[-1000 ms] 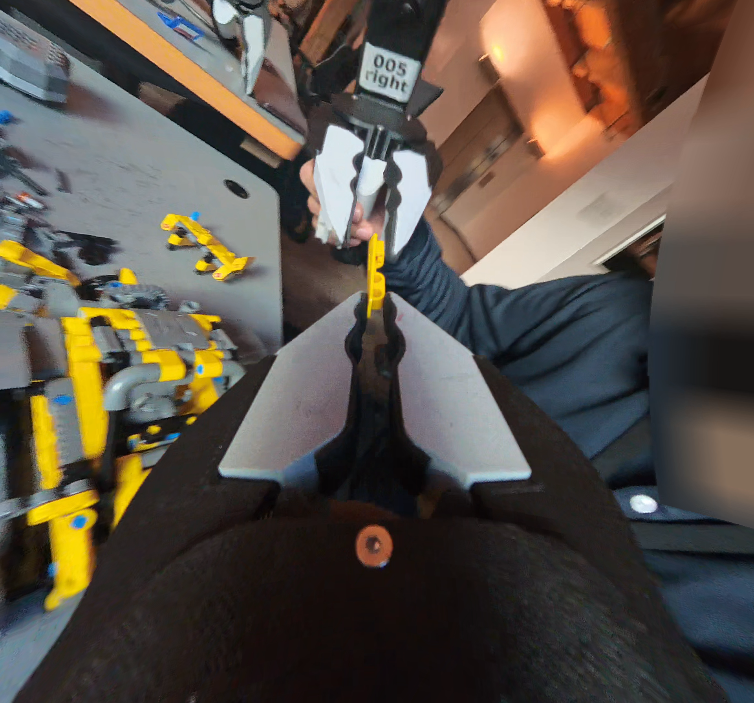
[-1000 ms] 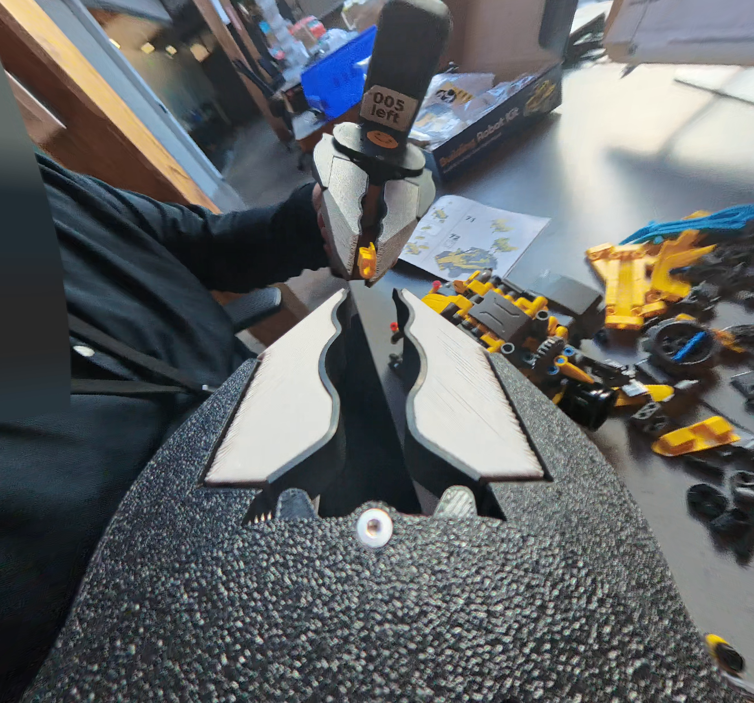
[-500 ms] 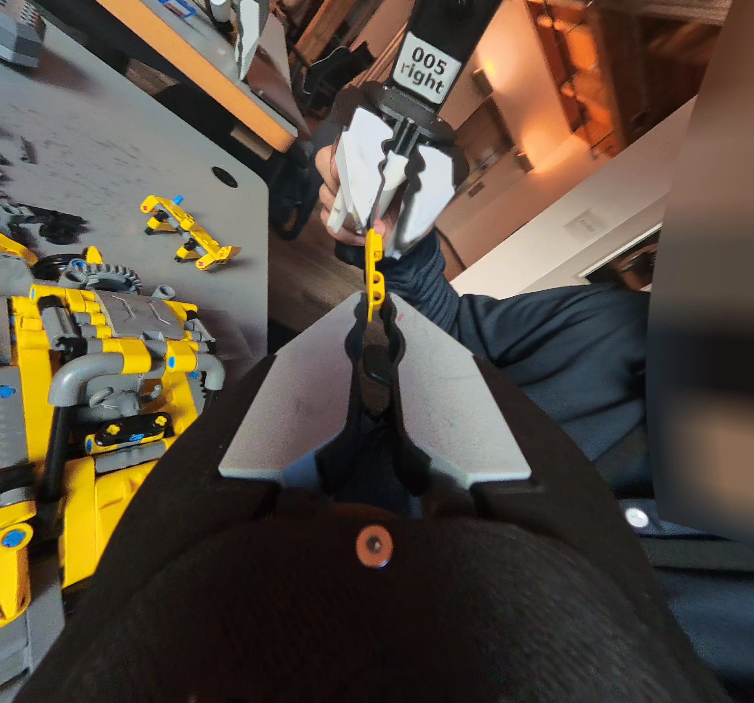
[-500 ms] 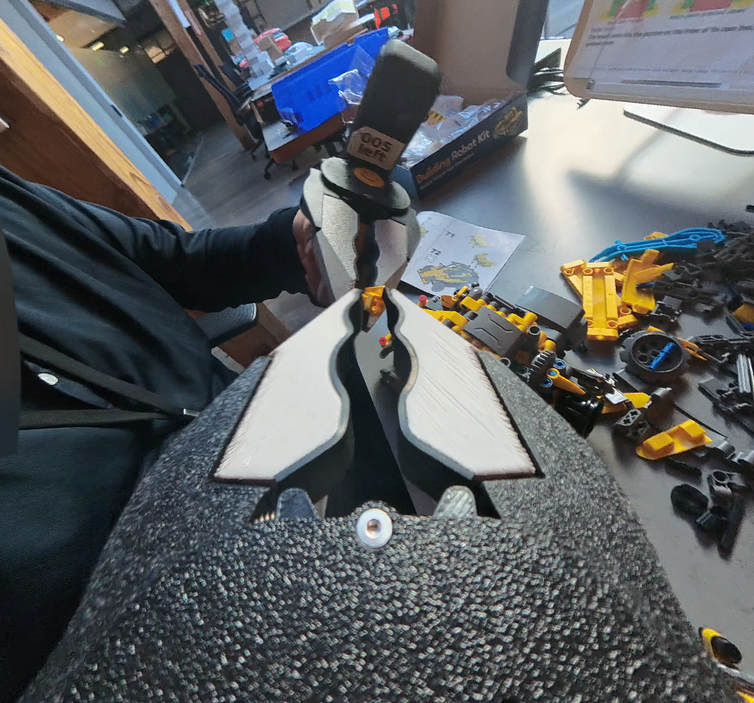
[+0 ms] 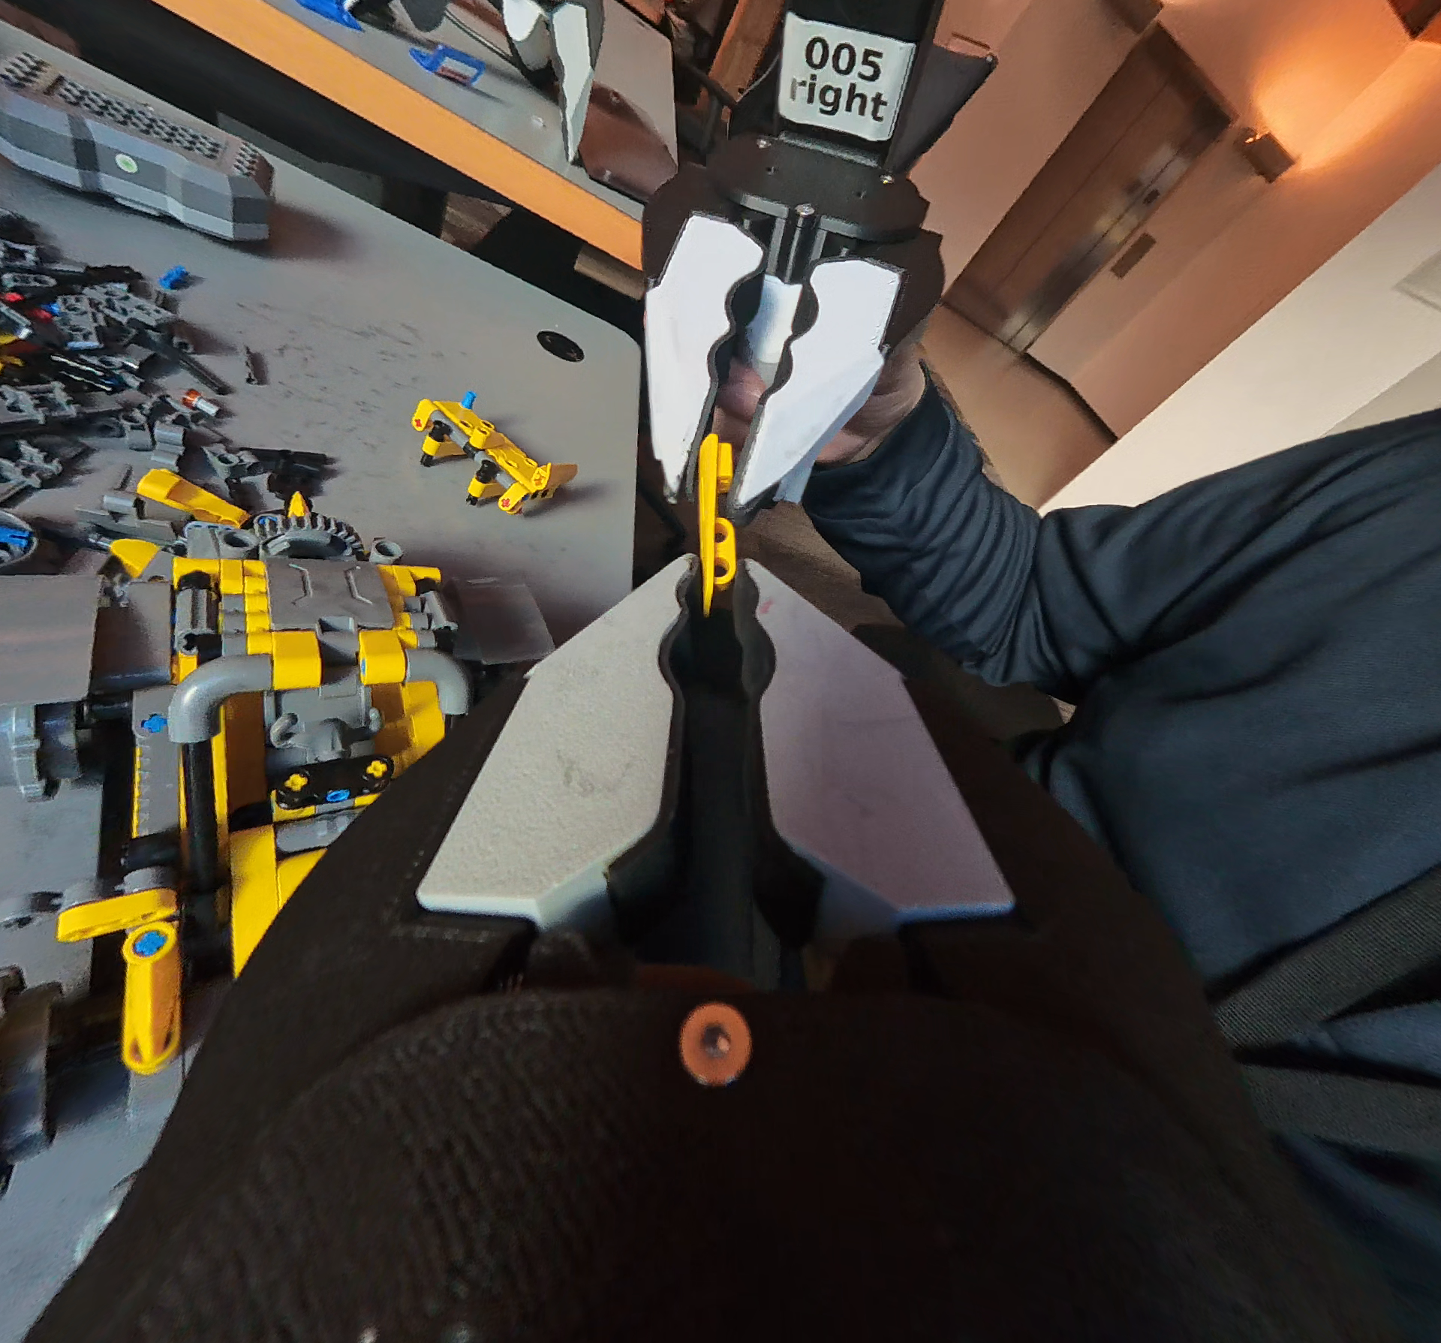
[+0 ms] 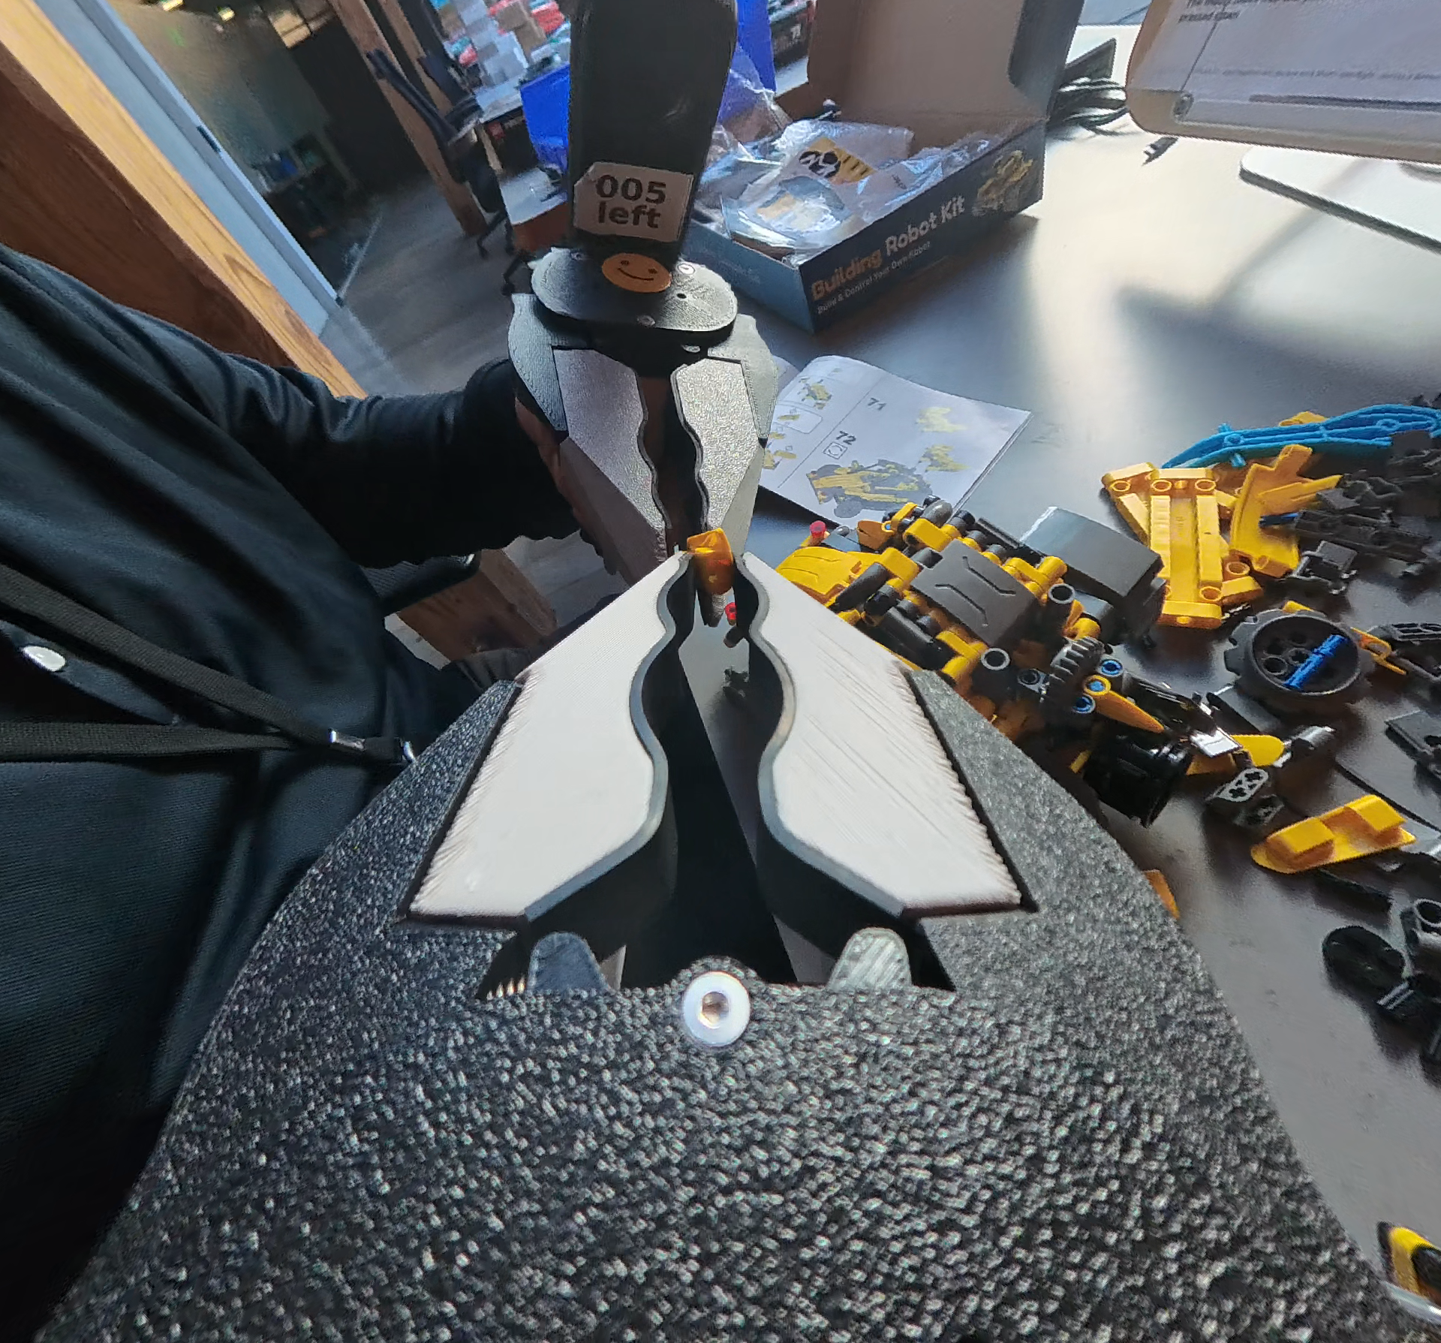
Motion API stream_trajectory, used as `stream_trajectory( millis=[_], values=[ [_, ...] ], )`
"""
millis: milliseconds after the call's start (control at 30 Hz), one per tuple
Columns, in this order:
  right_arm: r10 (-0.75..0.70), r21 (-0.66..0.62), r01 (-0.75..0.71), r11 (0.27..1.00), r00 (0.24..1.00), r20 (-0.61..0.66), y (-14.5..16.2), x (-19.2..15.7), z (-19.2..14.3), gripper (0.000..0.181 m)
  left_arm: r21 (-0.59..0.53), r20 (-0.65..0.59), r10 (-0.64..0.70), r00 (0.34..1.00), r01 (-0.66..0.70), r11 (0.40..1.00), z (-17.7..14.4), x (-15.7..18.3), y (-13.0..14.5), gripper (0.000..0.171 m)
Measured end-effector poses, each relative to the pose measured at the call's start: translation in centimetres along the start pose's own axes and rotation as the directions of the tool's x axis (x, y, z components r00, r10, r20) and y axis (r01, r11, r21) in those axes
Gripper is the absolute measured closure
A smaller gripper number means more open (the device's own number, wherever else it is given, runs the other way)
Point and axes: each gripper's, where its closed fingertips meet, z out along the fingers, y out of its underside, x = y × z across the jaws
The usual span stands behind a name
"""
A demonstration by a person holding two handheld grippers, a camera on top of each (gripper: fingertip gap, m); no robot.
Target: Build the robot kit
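Left wrist view shows two grippers meeting tip to tip, off the table (image 5: 437, 338) edge. One yellow beam (image 5: 713, 526) is between them: the left gripper (image 5: 716, 582) is clamped on its lower end, while the right gripper (image 5: 706, 490) has its fingers slightly apart around the upper end; whether they touch it I cannot tell. One big yellow-grey model (image 5: 288, 666) lies on the table near that edge, and one small yellow assembly (image 5: 491, 451) beside it. Right wrist view shows one booklet (image 6: 889, 440), one open box (image 6: 881, 214) and many loose parts (image 6: 1248, 526)
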Motion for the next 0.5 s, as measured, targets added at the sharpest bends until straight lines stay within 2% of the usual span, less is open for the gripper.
stream_trajectory(
  millis=[267, 333, 400, 467, 500],
  values=[
    [0.01, 0.013, -0.01, 1.0, 1.0, -0.018, -0.4, 1.4, -0.6, 0.172, -0.019, 0.04, -0.024, 0.999, 0.025, 1.0, 0.9, -1.2, 0.3, 0.166],
    [-0.012, 0.033, 0.015, 0.999, 0.996, -0.083, -1.6, 2.6, -1.9, 0.172, -0.013, 0.08, 0.01, 0.997, -0.009, 1.0, 0.7, -1.7, 0.2, 0.164],
    [-0.024, 0.021, 0.028, 0.999, 0.983, -0.183, -2.4, 4.9, -4.0, 0.172, 0.014, 0.126, 0.039, 0.991, -0.041, 0.999, 0.1, -2.0, 0.0, 0.154],
    [0.005, -0.029, -0.013, 1.0, 0.961, -0.276, -1.9, 7.9, -5.8, 0.172, 0.054, 0.164, 0.051, 0.985, -0.06, 0.997, -1.0, -2.2, -0.4, 0.157],
    [0.039, -0.044, -0.054, 0.998, 0.958, -0.283, -1.5, 8.9, -6.3, 0.172, 0.052, 0.188, 0.055, 0.981, -0.066, 0.996, -1.5, -2.4, -0.5, 0.157]
  ],
)
